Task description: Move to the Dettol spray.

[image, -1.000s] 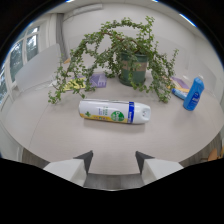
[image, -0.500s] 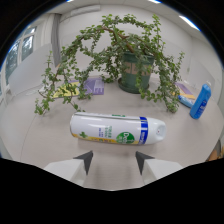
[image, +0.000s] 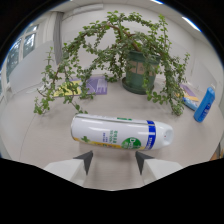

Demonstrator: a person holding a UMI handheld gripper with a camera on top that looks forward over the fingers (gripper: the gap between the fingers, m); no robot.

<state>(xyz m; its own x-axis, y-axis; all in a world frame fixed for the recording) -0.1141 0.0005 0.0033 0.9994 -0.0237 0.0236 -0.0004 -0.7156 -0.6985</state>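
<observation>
The gripper's (image: 112,161) lower body is cut off by black, only its two dark fingertips (image: 85,160) showing; the jaws stand spread, pinching nothing; the Dettol spray (image: 120,134) lies on its side on the table (image: 30,135) just ahead of them, long axis crosswise, cap end pointing right; beyond stand a potted plant (image: 135,70) and a blue bottle (image: 204,104).

- Bare counter (image: 30,135) lies open on both sides of the Dettol spray (image: 120,133), which lies across the path just ahead of the hand-held gripper (image: 113,161), its fingers apart.
- Beyond, a trailing potted plant (image: 135,65) blocks the way; a blue bottle (image: 204,104) stands well right.
</observation>
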